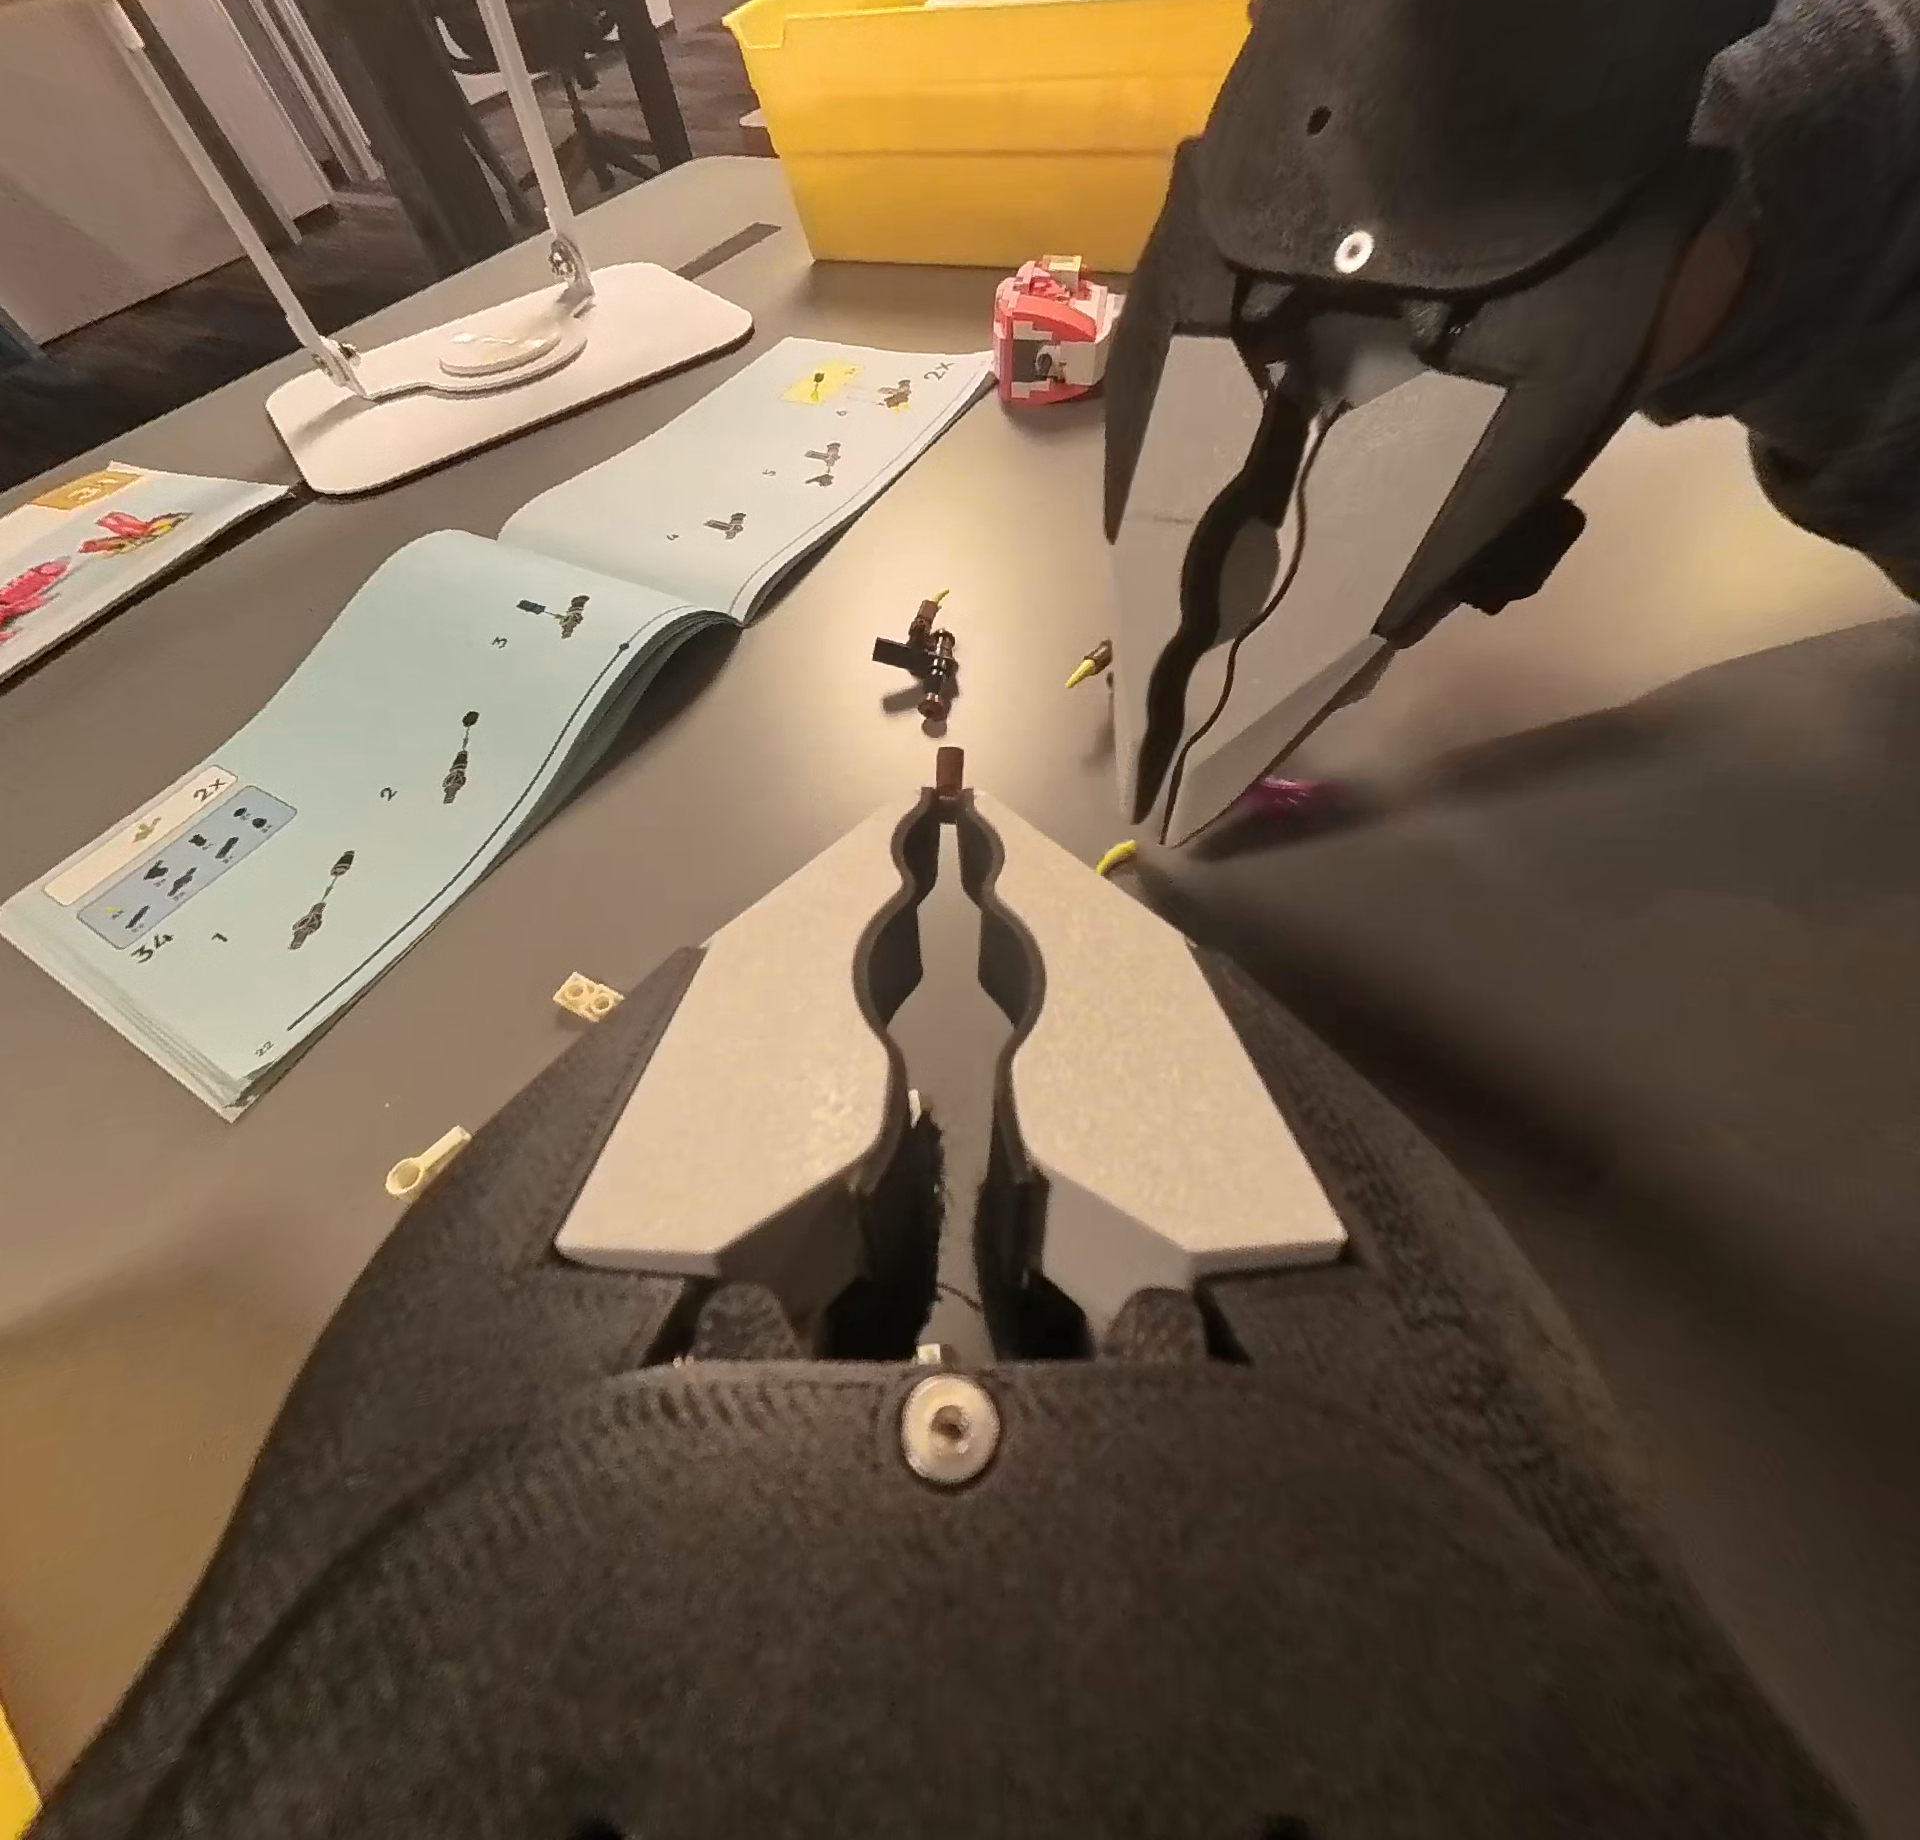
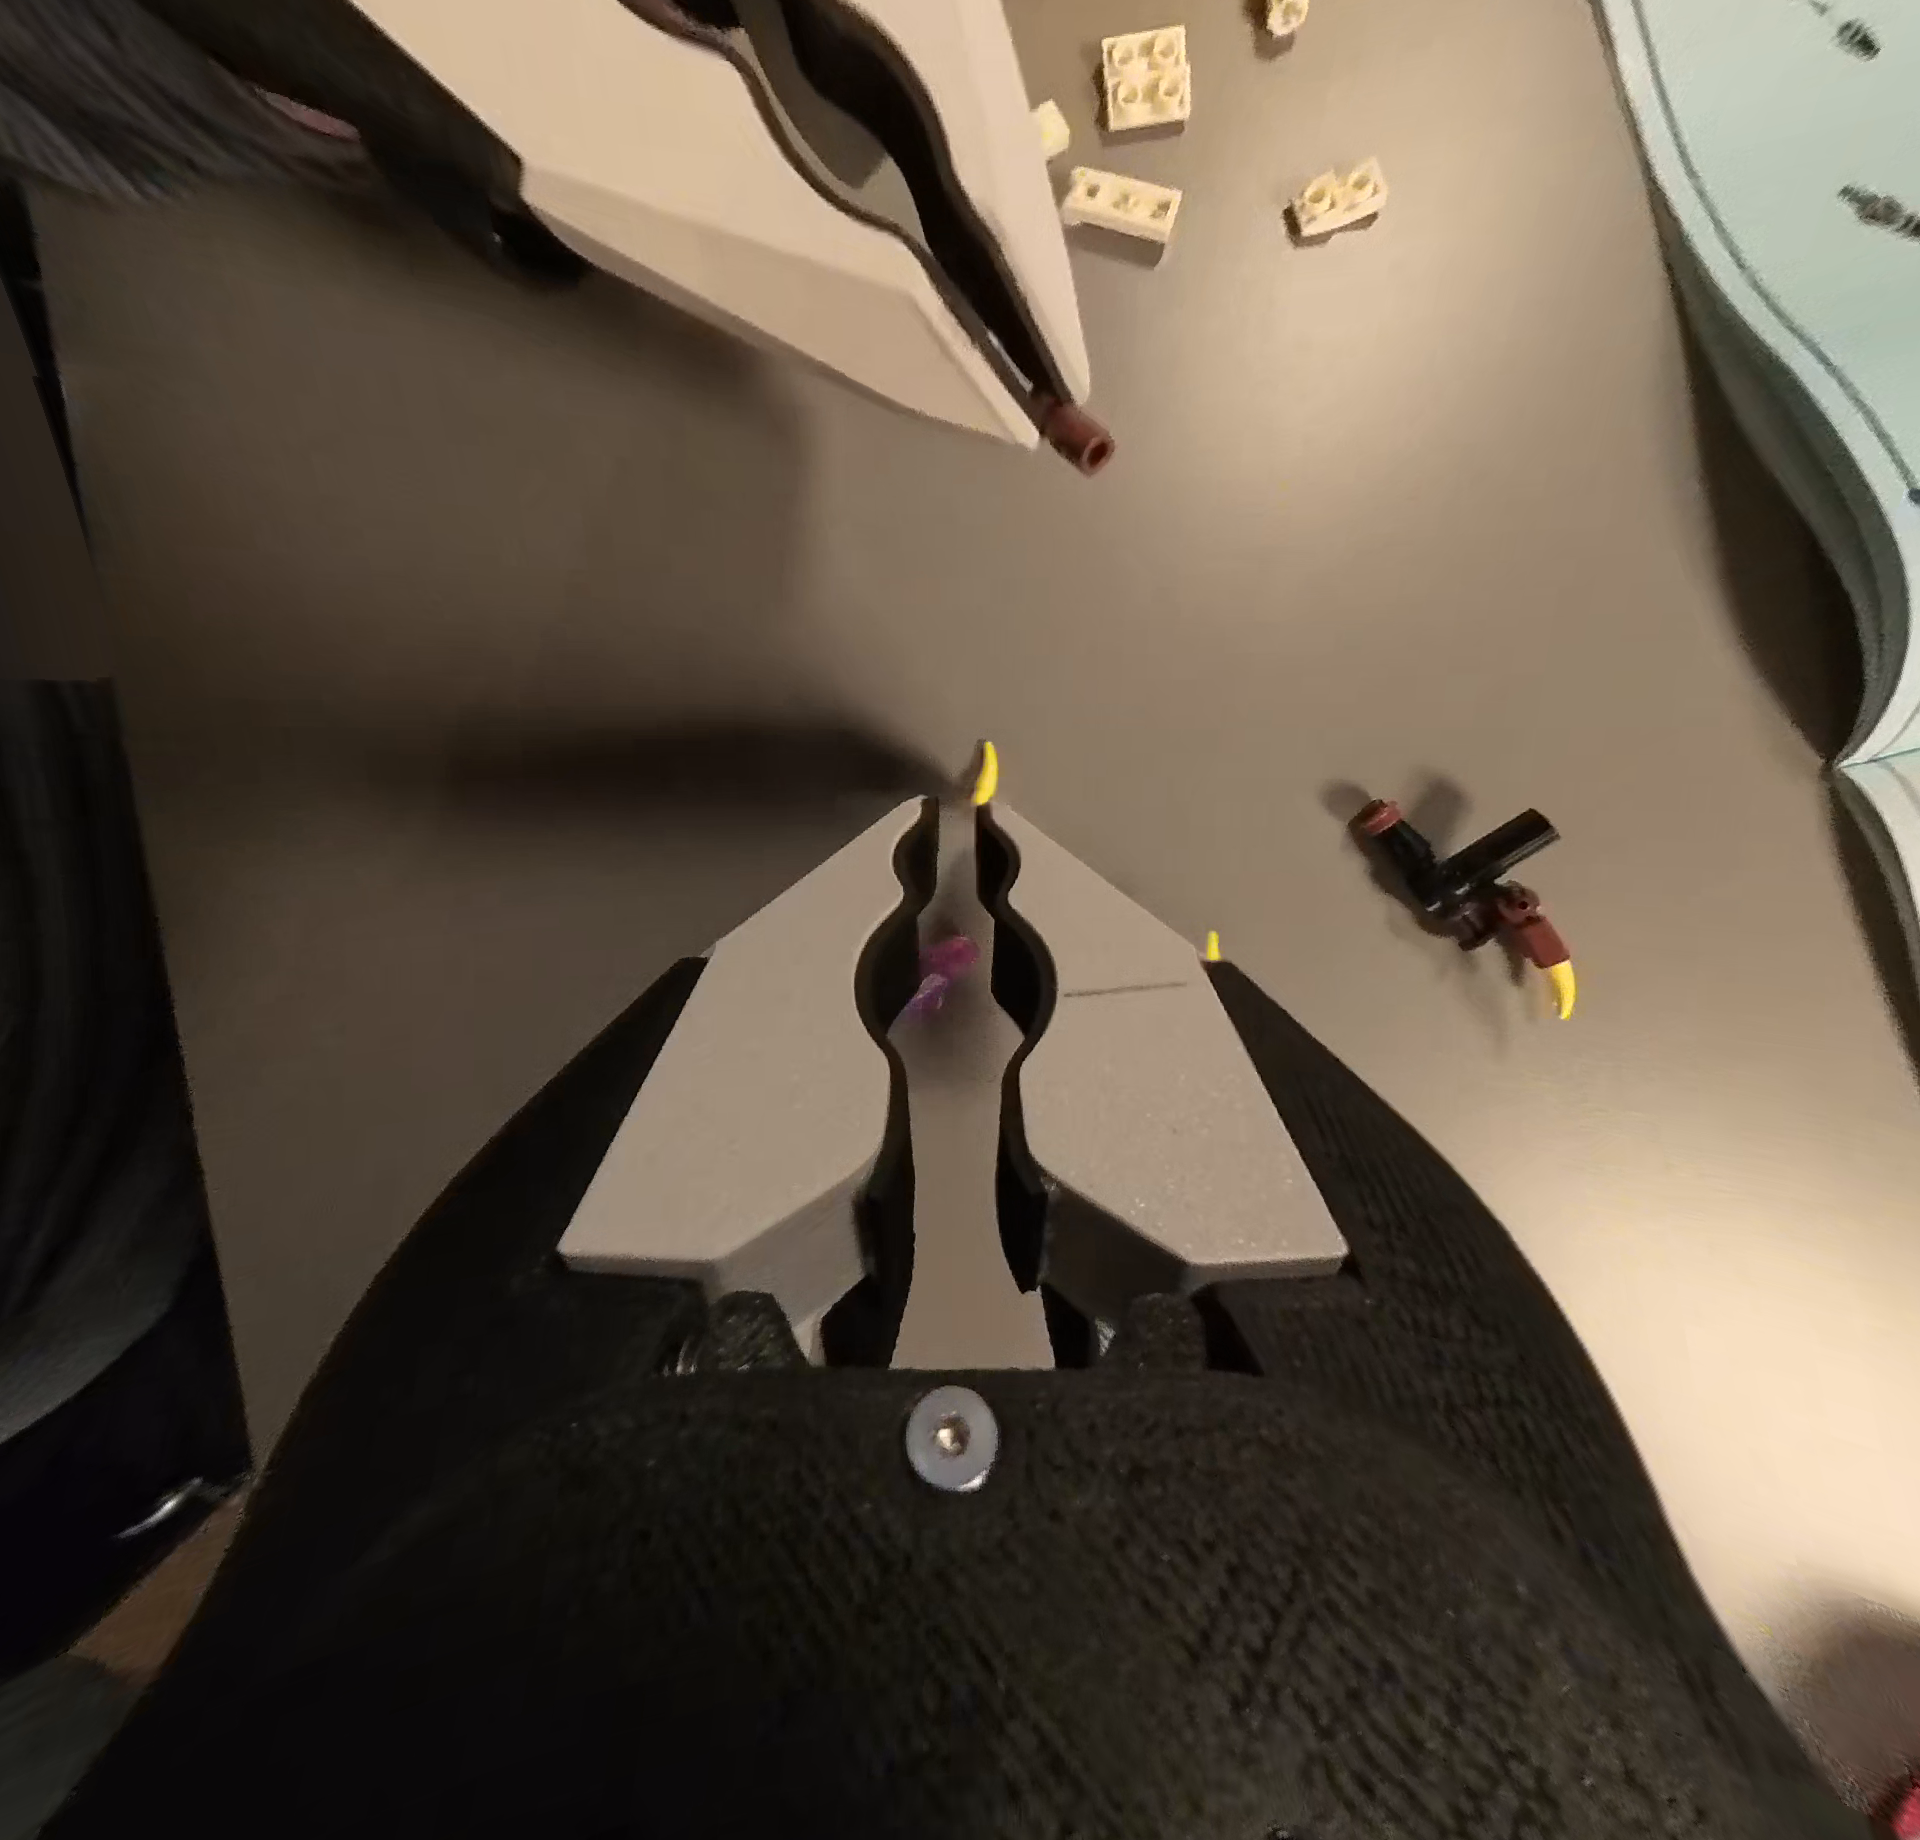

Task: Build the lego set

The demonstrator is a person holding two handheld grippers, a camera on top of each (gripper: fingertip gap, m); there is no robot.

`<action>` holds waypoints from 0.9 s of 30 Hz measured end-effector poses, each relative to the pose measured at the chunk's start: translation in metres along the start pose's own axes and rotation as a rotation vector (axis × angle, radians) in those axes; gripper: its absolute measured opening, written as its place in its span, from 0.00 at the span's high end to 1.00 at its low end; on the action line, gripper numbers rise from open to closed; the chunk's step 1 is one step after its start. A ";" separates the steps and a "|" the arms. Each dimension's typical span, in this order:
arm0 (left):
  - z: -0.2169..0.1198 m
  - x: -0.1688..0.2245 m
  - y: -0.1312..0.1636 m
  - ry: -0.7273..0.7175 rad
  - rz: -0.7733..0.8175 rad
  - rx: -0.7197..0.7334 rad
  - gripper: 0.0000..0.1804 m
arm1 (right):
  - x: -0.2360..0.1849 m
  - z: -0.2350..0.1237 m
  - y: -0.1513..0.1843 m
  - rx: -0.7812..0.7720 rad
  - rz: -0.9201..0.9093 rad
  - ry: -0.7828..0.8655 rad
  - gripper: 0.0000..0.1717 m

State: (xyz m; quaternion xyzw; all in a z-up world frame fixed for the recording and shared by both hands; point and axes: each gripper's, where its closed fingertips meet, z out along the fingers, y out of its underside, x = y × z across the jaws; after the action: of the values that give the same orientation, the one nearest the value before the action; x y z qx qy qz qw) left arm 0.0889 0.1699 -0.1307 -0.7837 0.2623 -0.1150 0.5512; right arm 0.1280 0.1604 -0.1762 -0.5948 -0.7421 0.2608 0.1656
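Observation:
My left gripper point(image 1: 948, 803) is shut on a small dark red cylinder piece point(image 1: 950, 774), which sticks out past the fingertips above the dark table point(image 1: 727, 814). It also shows at the top of the right wrist view point(image 2: 1049, 408), still holding that piece point(image 2: 1084, 440). My right gripper point(image 2: 956, 816) points down at the table with a narrow gap between its tips and nothing in it. A yellow claw piece point(image 2: 984, 774) lies just beyond its right fingertip, outside the gap; it also shows in the left wrist view point(image 1: 1117, 855). A purple piece point(image 2: 940, 975) lies on the table under the fingers.
A black and dark red assembly with a yellow claw point(image 1: 928, 652) lies ahead. Another claw piece point(image 1: 1089, 666) lies near it. An open booklet point(image 1: 416, 751), a white stand base point(image 1: 499, 367), a yellow bin point(image 1: 987, 97), a red and pink build point(image 1: 1049, 336) and tan bricks point(image 2: 1143, 76) surround the area. One gripper's finger ends stand about 7 cm off the other's.

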 end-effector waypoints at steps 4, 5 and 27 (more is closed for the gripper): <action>-0.001 0.000 -0.001 0.001 0.000 0.002 0.99 | -0.001 0.003 0.006 -0.038 0.030 -0.008 0.98; -0.002 0.000 -0.001 0.001 0.001 0.002 0.99 | -0.003 0.004 0.005 -0.034 0.032 -0.013 0.98; -0.002 0.003 0.001 0.036 -0.013 0.001 0.99 | -0.015 -0.001 -0.024 0.177 -0.042 -0.107 0.90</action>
State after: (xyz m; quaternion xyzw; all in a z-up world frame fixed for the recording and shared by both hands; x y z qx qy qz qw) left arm 0.0897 0.1660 -0.1315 -0.7830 0.2668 -0.1328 0.5460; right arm 0.1130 0.1424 -0.1603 -0.5474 -0.7363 0.3532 0.1832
